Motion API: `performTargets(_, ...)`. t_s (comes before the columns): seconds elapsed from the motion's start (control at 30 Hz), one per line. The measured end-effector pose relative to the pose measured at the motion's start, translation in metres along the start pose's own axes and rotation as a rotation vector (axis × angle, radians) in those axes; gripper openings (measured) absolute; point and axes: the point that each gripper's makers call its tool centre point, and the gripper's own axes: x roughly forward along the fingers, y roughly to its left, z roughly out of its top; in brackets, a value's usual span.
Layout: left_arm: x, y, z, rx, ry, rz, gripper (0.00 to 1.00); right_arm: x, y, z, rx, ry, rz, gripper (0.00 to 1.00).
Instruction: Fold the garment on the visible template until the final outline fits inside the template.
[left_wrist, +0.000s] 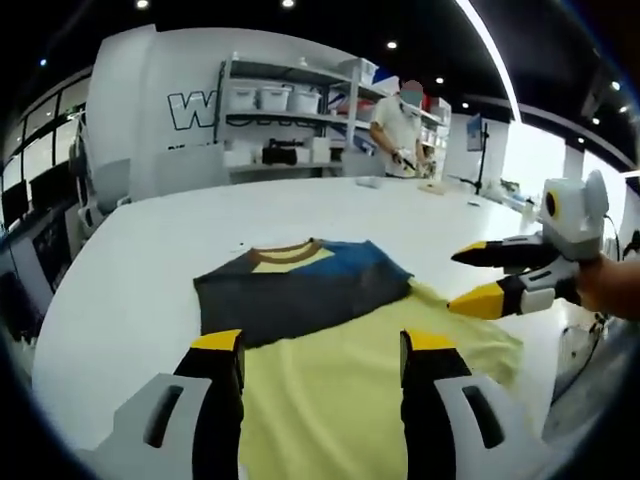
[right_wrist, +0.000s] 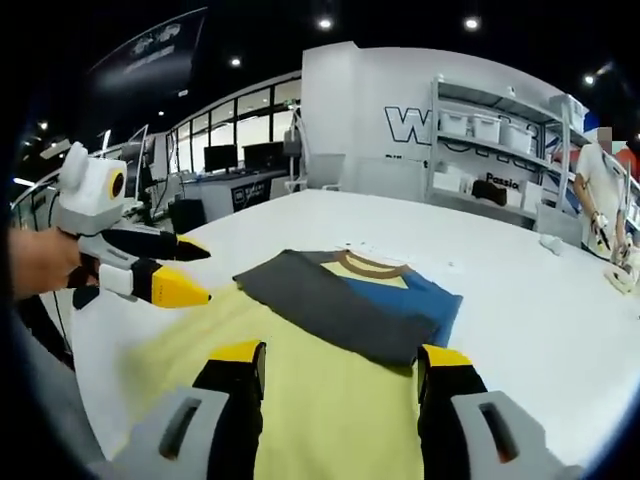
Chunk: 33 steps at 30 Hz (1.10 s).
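Note:
A garment (left_wrist: 300, 290) lies flat on the white table (left_wrist: 130, 300), its brown collar (left_wrist: 285, 250) on the far side. Its upper part is dark grey and blue, and pale yellow cloth (left_wrist: 330, 400) spreads from it toward me. I cannot tell whether that yellow is the garment or a template. My left gripper (left_wrist: 323, 345) hovers open over the yellow cloth. My right gripper (left_wrist: 462, 278) comes in from the right, open, above the garment's right edge. In the right gripper view the garment (right_wrist: 350, 300) lies ahead, the right gripper (right_wrist: 342, 355) is open, and the left gripper (right_wrist: 200, 272) is open at the left.
A person (left_wrist: 400, 130) stands at the table's far end in front of shelves (left_wrist: 290, 100) with white bins. Small objects (right_wrist: 620, 270) lie on the table near that person. The table's left edge (left_wrist: 60, 310) curves close by. Desks with monitors (right_wrist: 230, 160) stand behind.

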Motion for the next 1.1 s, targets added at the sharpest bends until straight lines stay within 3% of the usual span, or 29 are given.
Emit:
performTargets(0.33, -0.039, -0.028, -0.03, 0.021, 0.047, -0.035, 0.57, -0.049, 0.013, -0.01, -0.023, 0.021, 0.027, 0.62)
performTargets(0.5, -0.062, -0.032, -0.046, 0.008, 0.082, -0.037, 0.56, -0.064, 0.017, -0.031, -0.023, 0.077, 0.039, 0.61)
performTargets(0.83, -0.095, -0.014, -0.082, -0.022, 0.162, 0.021, 0.55, -0.088, 0.01, -0.075, 0.001, 0.189, 0.044, 0.59)
performTargets(1.1, -0.099, -0.008, -0.102, -0.029, 0.225, 0.038, 0.53, -0.098, -0.002, -0.101, 0.043, 0.277, 0.009, 0.57)
